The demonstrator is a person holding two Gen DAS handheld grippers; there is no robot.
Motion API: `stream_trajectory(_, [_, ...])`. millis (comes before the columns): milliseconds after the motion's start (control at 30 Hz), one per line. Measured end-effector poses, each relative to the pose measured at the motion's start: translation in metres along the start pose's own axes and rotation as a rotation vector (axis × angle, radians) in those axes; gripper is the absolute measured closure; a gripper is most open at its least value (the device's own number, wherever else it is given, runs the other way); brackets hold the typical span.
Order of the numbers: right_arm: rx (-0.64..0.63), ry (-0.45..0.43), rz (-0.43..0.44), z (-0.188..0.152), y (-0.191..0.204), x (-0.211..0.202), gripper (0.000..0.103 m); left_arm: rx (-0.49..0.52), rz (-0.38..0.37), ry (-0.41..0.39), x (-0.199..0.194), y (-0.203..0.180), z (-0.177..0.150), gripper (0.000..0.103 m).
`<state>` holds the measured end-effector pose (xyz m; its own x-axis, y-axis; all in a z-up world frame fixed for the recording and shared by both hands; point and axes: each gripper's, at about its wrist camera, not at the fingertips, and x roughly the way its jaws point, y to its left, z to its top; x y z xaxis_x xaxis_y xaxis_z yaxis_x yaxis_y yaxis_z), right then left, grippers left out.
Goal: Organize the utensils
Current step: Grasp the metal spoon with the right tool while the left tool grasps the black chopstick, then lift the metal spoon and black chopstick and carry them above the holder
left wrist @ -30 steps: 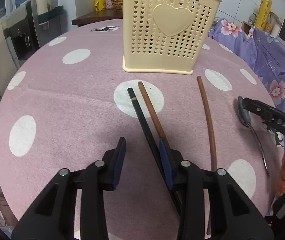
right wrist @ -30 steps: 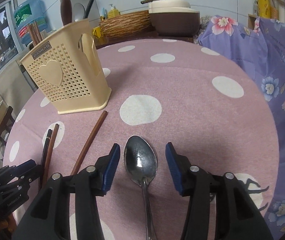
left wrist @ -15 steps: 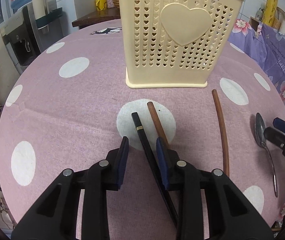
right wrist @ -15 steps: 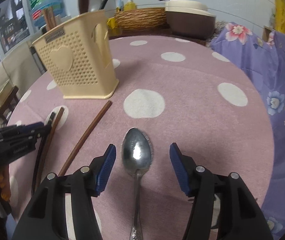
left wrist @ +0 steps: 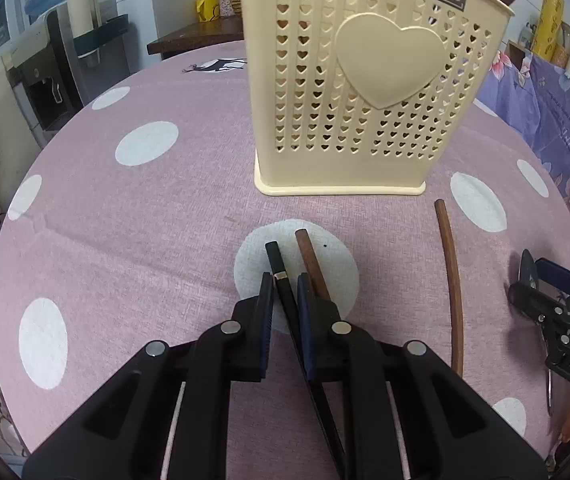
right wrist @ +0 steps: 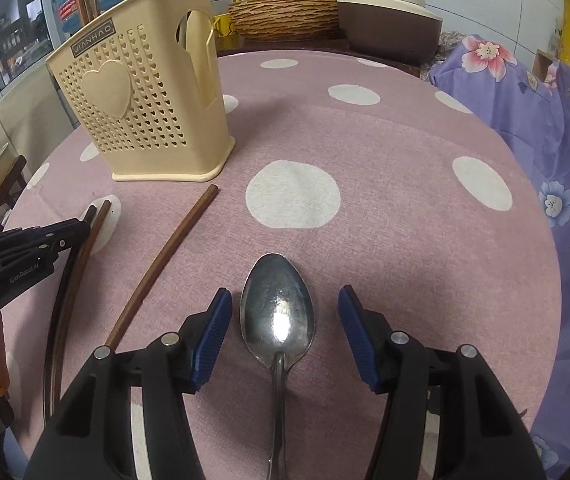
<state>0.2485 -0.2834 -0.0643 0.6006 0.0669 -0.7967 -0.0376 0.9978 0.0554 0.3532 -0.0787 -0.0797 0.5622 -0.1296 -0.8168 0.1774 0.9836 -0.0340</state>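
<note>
My left gripper (left wrist: 285, 286) is shut on a black chopstick (left wrist: 277, 260) that lies on the pink dotted tablecloth. A brown chopstick (left wrist: 311, 262) lies just right of it, outside the fingers. Another brown chopstick (left wrist: 451, 276) lies further right, also in the right wrist view (right wrist: 165, 256). The cream perforated utensil holder (left wrist: 365, 92) stands upright beyond them, and it shows in the right wrist view (right wrist: 141, 100). My right gripper (right wrist: 283, 300) is open, its fingers on either side of a metal spoon (right wrist: 277, 312) lying on the cloth. The left gripper (right wrist: 25, 248) shows at that view's left edge.
A purple floral cloth (right wrist: 545, 128) covers something to the right of the table. A wicker basket (right wrist: 285, 16) and a brown rice cooker (right wrist: 389, 20) stand behind the table. A water dispenser (left wrist: 65, 68) stands off to the left. Several utensils stand in the holder.
My left gripper has moved forward along the black chopstick and closed on it. The right gripper has stayed open around the spoon, shifting only slightly.
</note>
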Motion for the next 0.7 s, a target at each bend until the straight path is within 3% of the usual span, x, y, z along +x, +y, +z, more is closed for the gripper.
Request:
stream_trajectory(300, [-0.02, 0.001, -0.026, -0.002, 0.004, 0.001, 0.049, -0.005, 0.028, -0.014, -0.006, -0.009, -0.012, 0.087])
stream_trajectory(467, [-0.008, -0.011, -0.041, -0.001, 0.001, 0.002, 0.064, -0.001, 0.03, -0.02, -0.005, -0.011, -0.011, 0.089])
stream_trajectory(700, [0.006, -0.02, -0.032, 0.001, -0.002, 0.002, 0.066, -0.02, 0.026, -0.022, 0.0, -0.01, -0.003, 0.095])
